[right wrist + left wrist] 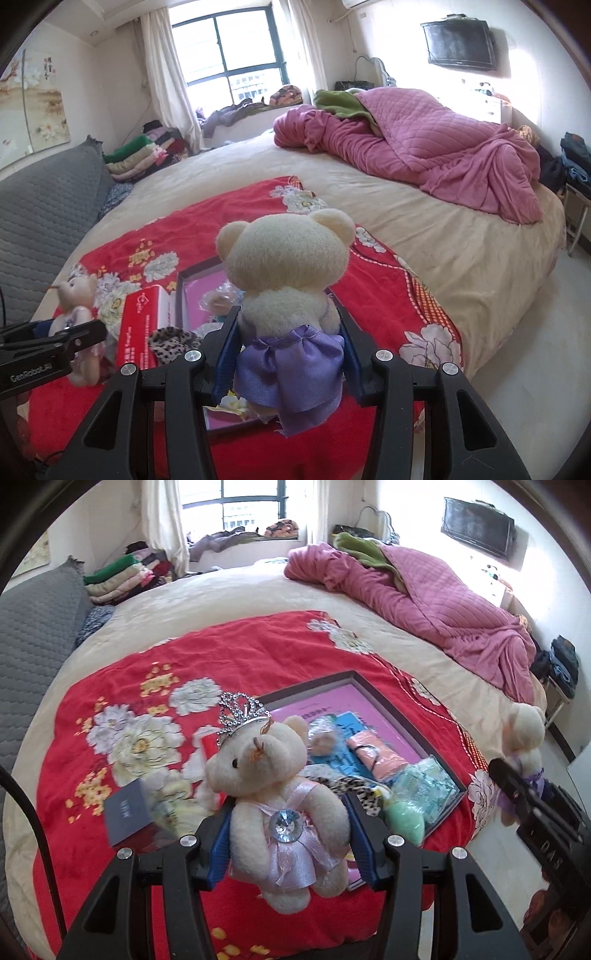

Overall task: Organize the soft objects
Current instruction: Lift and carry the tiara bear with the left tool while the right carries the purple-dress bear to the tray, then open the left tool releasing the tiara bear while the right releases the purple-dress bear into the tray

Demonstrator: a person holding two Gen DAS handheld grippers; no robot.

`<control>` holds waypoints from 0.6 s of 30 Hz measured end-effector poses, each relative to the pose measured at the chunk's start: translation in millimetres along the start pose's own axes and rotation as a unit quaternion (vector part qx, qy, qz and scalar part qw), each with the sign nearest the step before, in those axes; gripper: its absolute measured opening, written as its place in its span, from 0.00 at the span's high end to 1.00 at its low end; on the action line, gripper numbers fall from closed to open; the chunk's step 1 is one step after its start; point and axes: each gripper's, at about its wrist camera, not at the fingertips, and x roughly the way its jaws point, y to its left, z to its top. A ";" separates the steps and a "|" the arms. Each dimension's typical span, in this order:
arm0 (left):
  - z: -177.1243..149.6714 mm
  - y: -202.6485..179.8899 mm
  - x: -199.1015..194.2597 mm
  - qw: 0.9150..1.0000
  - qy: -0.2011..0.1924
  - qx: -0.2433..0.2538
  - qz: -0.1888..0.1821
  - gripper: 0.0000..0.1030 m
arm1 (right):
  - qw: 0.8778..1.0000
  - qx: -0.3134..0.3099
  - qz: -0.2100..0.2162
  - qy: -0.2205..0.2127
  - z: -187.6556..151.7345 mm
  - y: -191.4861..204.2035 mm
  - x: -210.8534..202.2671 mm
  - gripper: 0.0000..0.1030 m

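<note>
My left gripper (290, 834) is shut on a cream teddy bear in a pink dress (273, 786) that wears a silver tiara and a blue gem; it faces the camera, held above the red flowered blanket (122, 672). My right gripper (286, 354) is shut on a cream teddy bear in a purple dress (288, 288), seen from behind. Each bear shows in the other view: the purple one (524, 738) at the right edge, the pink one (79, 310) at the left. Below both lies a dark-framed shallow box (369, 686) with a pink floor, holding packets and soft items.
A red carton (142, 325) and a leopard-print cloth (173, 341) lie beside the box. A grey card (127, 810) rests on the blanket. A pink quilt (424, 147) is heaped at the bed's far right. Folded clothes (144, 158) are stacked at the far left beside a grey headboard (44, 206).
</note>
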 end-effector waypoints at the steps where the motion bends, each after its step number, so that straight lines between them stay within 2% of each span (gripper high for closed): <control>1: 1.2 -5.5 5.0 1.000 0.003 0.004 -0.003 0.47 | 1.000 -0.002 -0.002 0.004 -1.7 -1.0 3.1 0.52; 6: 3.5 -27.7 31.7 1.000 0.020 0.021 -0.006 0.47 | 1.000 -0.006 -0.011 0.015 -7.1 -7.8 15.6 0.52; 9: 2.0 -36.5 52.0 0.999 0.045 0.027 -0.015 0.47 | 1.000 0.001 -0.016 0.023 -9.8 -15.2 23.5 0.52; 18: -4.8 -44.3 85.3 0.996 0.080 0.032 -0.027 0.47 | 0.999 -0.003 -0.022 0.044 -8.2 -21.2 55.5 0.52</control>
